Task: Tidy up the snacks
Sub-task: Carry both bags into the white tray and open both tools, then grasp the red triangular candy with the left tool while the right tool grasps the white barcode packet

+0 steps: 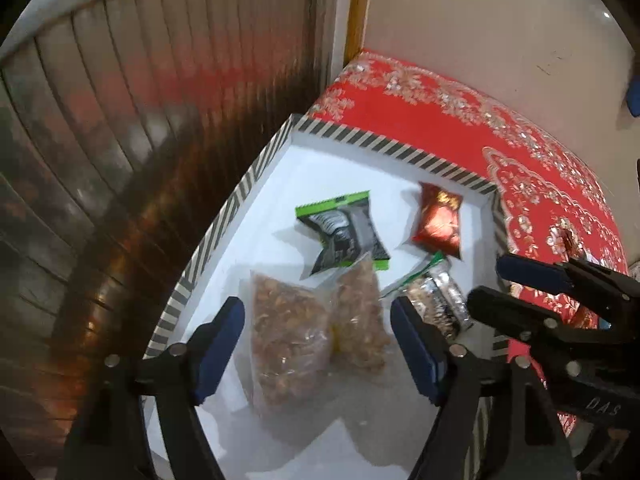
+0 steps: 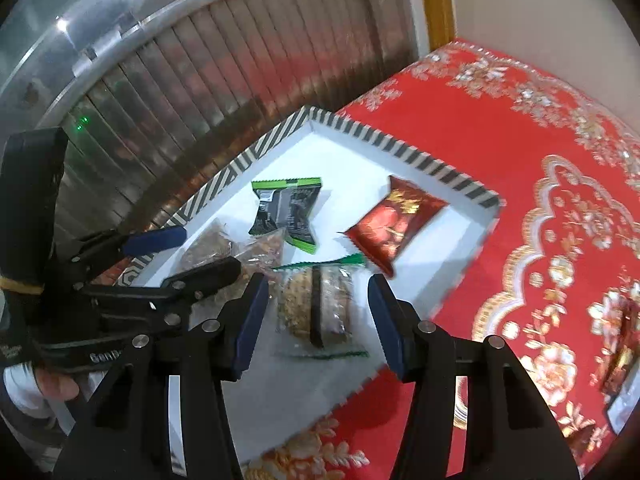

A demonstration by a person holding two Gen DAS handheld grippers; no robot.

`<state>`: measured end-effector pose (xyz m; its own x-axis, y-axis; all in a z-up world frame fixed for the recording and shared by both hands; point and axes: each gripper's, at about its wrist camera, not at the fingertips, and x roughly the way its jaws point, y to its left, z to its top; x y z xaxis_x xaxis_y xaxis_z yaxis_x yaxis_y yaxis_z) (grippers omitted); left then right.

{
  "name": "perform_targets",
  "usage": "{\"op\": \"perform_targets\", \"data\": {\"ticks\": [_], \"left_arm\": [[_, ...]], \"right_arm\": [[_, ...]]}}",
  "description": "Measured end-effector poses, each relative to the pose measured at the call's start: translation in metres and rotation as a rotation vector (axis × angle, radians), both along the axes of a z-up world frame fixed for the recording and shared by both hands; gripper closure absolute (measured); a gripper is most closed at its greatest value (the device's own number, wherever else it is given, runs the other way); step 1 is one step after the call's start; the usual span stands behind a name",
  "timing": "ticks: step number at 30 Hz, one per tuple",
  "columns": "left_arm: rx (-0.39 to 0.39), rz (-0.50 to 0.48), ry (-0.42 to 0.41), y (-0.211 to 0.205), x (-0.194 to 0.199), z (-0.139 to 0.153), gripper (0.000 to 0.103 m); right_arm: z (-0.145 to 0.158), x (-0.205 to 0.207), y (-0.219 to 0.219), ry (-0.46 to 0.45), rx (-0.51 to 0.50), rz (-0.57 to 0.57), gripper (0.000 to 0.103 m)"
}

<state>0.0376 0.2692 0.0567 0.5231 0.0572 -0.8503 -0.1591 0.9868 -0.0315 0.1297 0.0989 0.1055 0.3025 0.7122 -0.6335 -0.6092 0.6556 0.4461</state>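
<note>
The striped tray (image 1: 224, 216) is sitting on a bench covered by a red flowered cloth (image 1: 480, 128), and everything here is placed against that tray. The left gripper (image 1: 318, 344) is hanging over the tray's near part with its jaws standing wide apart; a clear bag of brown nuts (image 1: 288, 344) is lying on the tray's white floor between them, and neither blue pad is pressing on it. The right gripper (image 2: 318, 320) is hovering over the tray's near right part, its jaws also apart, with a clear-wrapped grain bar (image 2: 316, 304) lying flat between the pads and touching neither. Farther into the tray a black and green packet (image 2: 286, 210) is lying near the middle, and a red foil packet (image 2: 394, 220) is resting toward the far right corner; their printing is too blurred to read. The letters "DAS" are showing on the right gripper's black frame in the left wrist view, and "Gen" on the left gripper's frame in the right wrist view. A ribbed metal shutter (image 1: 140, 100) is standing just behind the tray's left rim.
</note>
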Motion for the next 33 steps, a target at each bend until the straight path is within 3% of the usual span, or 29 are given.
{"op": "perform_targets", "data": {"ticks": [14, 25, 33], "left_arm": [[-0.042, -0.160, -0.047, -0.085, 0.010, 0.027, 0.019], [-0.078, -0.382, 0.011, -0.184, 0.023, 0.009, 0.019], [-0.077, -0.565, 0.065, -0.250, 0.019, -0.014, 0.019]], "right_arm": [[-0.008, -0.026, -0.122, -0.021, 0.001, -0.207, 0.051], [-0.056, -0.060, -0.240, 0.095, -0.050, -0.426, 0.051], [-0.075, -0.078, -0.286, 0.131, -0.053, -0.501, 0.051]]}}
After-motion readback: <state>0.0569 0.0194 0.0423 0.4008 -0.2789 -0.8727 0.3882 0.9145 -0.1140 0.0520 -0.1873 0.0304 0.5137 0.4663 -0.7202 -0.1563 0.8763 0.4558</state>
